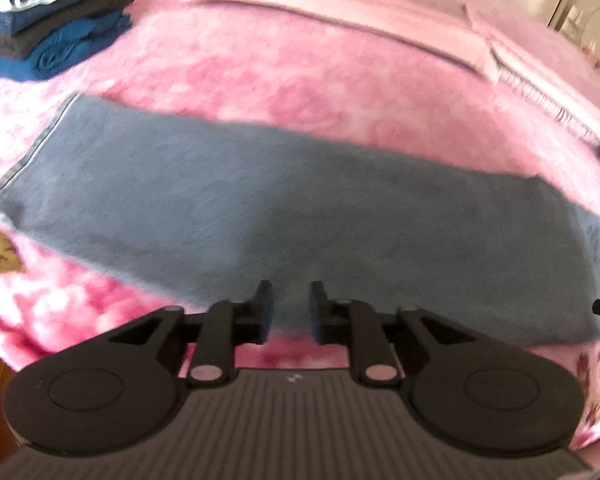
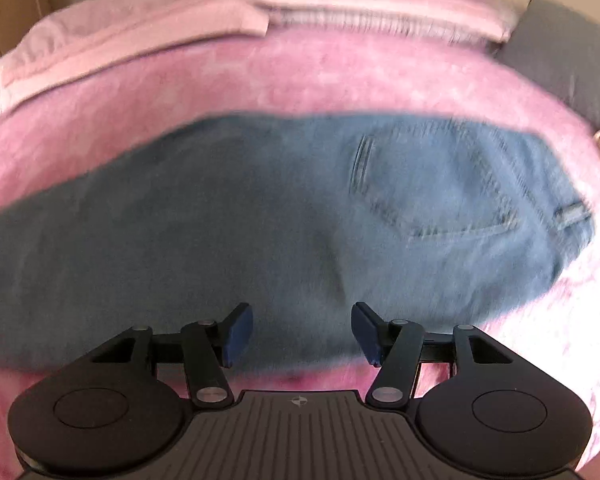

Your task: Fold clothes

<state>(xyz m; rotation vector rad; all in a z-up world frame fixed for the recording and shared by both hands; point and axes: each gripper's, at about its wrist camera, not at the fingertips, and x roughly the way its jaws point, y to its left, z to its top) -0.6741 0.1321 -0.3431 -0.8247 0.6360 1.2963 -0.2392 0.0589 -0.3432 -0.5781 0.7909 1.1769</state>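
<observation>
Across the pink bedspread (image 1: 284,80) the jeans (image 1: 236,204) lay lengthwise, legs together. Left gripper (image 1: 291,304) hovered narrowly parted and empty; right gripper (image 2: 302,332) gaped wide, empty too. Next, probably, gripping an end to fold across.

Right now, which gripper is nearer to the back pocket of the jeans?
Right. The right gripper hovers open just below the back pocket; the left gripper is over the leg part, pocket unseen.
</observation>
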